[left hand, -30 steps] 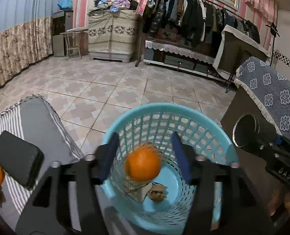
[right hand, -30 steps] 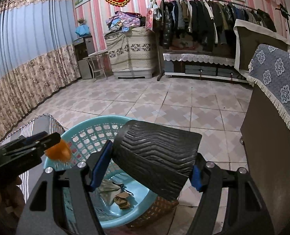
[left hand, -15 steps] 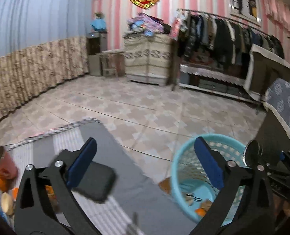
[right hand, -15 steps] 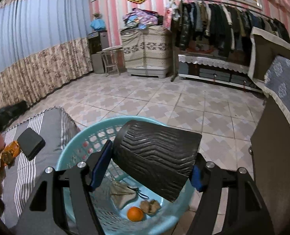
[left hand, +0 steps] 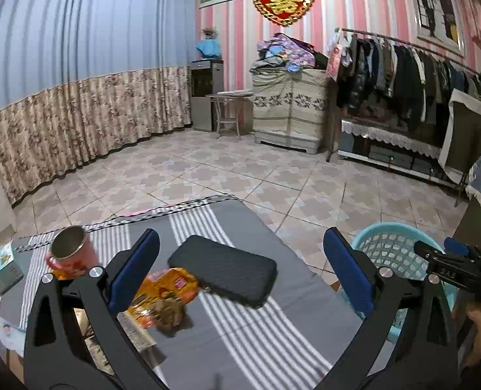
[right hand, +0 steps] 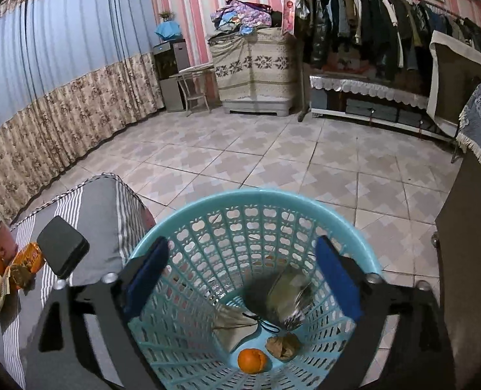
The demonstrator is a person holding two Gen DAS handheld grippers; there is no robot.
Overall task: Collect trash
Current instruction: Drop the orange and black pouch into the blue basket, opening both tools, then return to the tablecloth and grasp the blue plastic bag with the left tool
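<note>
Basket (right hand: 256, 201) rim lies between the right gripper (right hand: 240, 279) fingers (right hand: 146, 276).

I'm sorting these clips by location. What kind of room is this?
Most likely a lived-in room of a home, perhaps a bedroom: a loaded clothes rack along the pink striped wall, long curtains, and a striped bedcover beside a blue trash basket.

Turquoise lattice basket (right hand: 256, 201); orange fruit (right hand: 252, 360); grey white-striped cloth (left hand: 240, 325); black textured case (left hand: 222, 269); pink mug (left hand: 73, 255).
</note>
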